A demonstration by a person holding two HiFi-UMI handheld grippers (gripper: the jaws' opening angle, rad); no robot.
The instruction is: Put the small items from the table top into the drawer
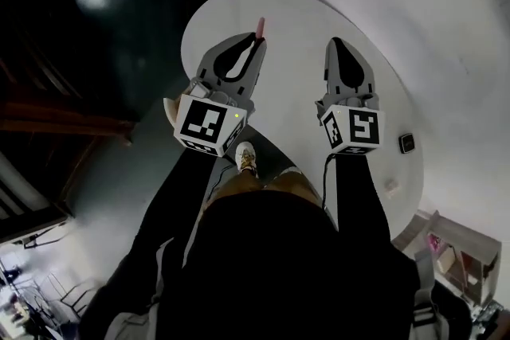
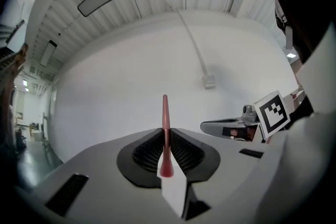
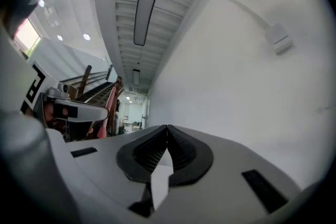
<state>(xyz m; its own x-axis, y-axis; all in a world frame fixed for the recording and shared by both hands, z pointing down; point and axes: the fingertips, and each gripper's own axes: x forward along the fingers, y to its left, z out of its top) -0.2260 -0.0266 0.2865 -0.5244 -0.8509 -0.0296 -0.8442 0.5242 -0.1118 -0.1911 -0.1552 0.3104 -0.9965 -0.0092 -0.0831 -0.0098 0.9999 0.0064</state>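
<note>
My left gripper (image 1: 258, 41) is shut on a thin red stick-like item (image 1: 260, 26), whose tip pokes out past the fingertips over the white round table (image 1: 209, 18). In the left gripper view the red item (image 2: 165, 113) stands upright, pinched between the dark pads of the left gripper (image 2: 166, 131). My right gripper (image 1: 338, 44) is level beside it, shut with nothing between its pads, as the right gripper view shows (image 3: 167, 127). A small black square item (image 1: 406, 143) and a small pale item (image 1: 391, 187) lie on the table at the right. No drawer is in view.
A white wall with a cable and a small socket box (image 2: 209, 81) fills both gripper views. An open grey shelf unit (image 1: 466, 247) stands at the lower right of the head view. Dark floor and dark furniture (image 1: 56, 115) lie to the left of the table.
</note>
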